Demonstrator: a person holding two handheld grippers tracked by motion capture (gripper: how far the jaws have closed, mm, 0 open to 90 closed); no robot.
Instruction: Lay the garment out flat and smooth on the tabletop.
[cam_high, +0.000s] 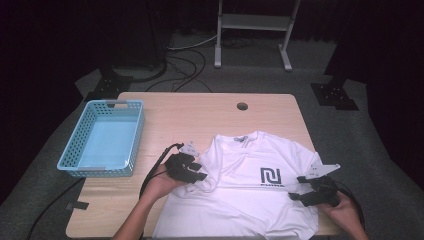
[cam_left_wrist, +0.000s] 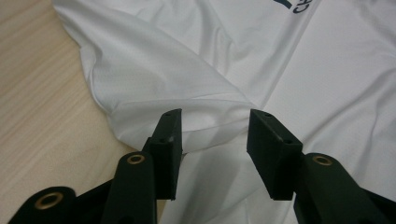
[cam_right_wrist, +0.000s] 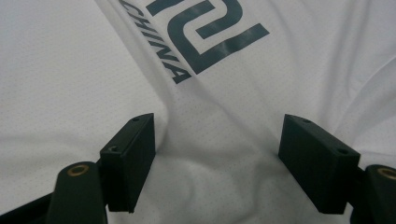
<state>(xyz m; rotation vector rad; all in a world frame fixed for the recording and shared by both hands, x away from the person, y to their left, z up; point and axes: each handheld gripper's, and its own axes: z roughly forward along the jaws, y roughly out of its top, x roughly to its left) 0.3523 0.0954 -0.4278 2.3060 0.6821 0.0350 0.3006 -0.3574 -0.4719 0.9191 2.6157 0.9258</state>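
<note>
Dark curtains and loose floor cables ring a pale wooden table (cam_high: 200, 115), on whose near half a white short-sleeved T-shirt with a dark printed logo (cam_high: 250, 195) lies face up, well right of an empty light-blue plastic basket (cam_high: 102, 137). At the shirt's left sleeve, which is folded in over the chest, the left gripper (cam_left_wrist: 215, 133) hangs with its jaws apart, the sleeve's creased edge lying between them but unpinched. At the shirt's right edge the right gripper (cam_right_wrist: 217, 154) hovers over the cloth just below the logo, its jaws also wide apart with nothing clamped. The step looks like folding the shirt: each grip should take a single clean edge, and the sleeve fold should be pressed flat before the side comes over.
</note>
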